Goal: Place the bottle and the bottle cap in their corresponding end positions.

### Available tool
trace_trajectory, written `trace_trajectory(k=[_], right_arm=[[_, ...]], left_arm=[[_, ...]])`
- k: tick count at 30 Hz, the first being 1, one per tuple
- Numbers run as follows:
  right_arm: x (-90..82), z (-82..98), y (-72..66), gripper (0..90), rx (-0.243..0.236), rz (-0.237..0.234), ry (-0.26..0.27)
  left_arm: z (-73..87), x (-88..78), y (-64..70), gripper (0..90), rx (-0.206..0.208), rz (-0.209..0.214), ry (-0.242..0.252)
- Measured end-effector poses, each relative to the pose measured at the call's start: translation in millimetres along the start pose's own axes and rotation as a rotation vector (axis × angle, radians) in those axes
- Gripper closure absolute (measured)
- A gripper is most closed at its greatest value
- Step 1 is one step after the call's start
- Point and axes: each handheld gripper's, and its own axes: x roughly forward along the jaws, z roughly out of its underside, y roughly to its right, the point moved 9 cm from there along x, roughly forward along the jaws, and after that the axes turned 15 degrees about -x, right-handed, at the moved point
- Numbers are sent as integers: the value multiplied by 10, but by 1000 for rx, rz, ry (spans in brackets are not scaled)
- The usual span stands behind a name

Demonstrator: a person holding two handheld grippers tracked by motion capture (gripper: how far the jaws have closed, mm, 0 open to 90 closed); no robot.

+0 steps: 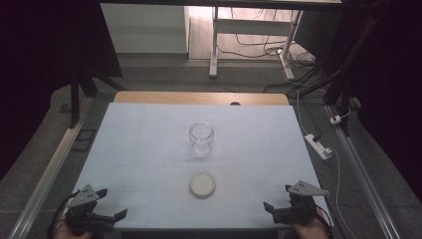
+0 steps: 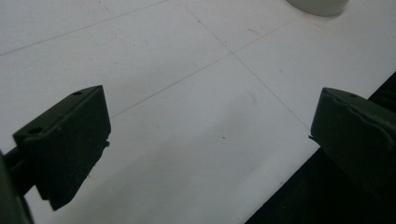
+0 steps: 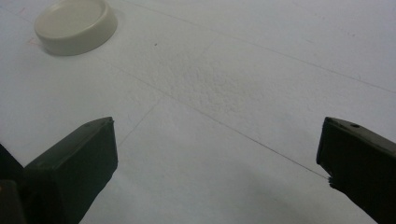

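Observation:
A clear glass jar (image 1: 201, 138) stands upright and lidless near the middle of the white table (image 1: 149, 149). Its round cream lid (image 1: 202, 184) lies flat on the table in front of it, also seen as the lid (image 3: 74, 25) at the upper left of the right gripper view and as the lid's edge (image 2: 317, 5) at the top of the left gripper view. My left gripper (image 1: 112, 204) rests open at the front left corner, nothing between its jaws. My right gripper (image 1: 278, 198) rests open at the front right corner, also empty.
A wooden strip (image 1: 199, 97) runs along the table's far edge. A white power strip (image 1: 318, 146) and cables lie on the floor to the right. A white desk frame (image 1: 249, 35) stands beyond the table. Metal rails (image 1: 54, 164) flank both sides.

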Motion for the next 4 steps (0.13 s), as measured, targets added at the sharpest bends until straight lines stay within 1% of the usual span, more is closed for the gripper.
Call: trace_trajectory(k=[4], right_arm=[[6, 4, 2, 0, 0, 0, -4]], left_arm=[[-5, -1, -3, 0, -6, 6, 1]])
